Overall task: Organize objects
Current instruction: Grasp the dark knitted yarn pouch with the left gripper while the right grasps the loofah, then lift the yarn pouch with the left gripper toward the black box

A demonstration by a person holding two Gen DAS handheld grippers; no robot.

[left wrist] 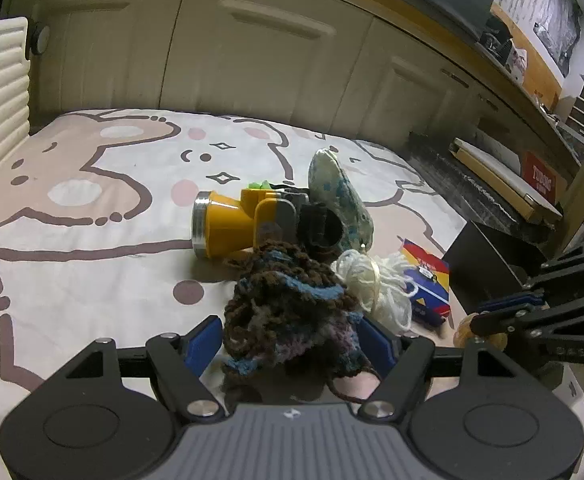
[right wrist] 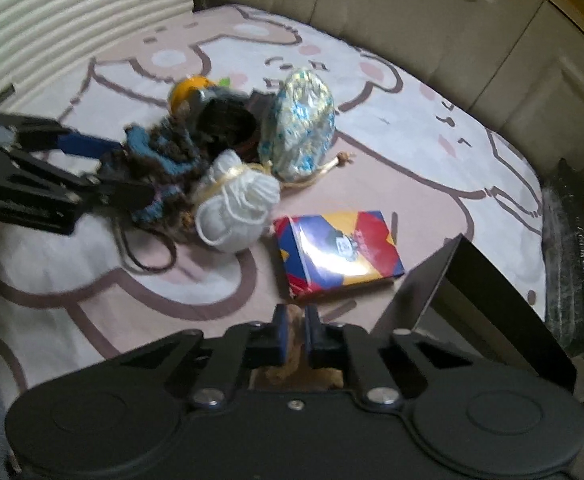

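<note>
The left gripper [left wrist: 289, 334] squeezes the knitted yarn bundle [left wrist: 287, 304] on the bed [left wrist: 71, 280] beside the flashlight [left wrist: 231, 220], which looks soft, light and squishy so grab mid-clump, while the right gripper [right wrist: 295, 330] pinches something tan.

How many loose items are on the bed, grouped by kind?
Yarn: 2, a brown-blue bundle and a white ball
Torch: 1, yellow
Pouch: 1, patterned
Box: 1, colourful
Black ring-shaped thing: 1
Tan thing between the right gripper's fingers: 1, kind unclear
Total: 7
</note>
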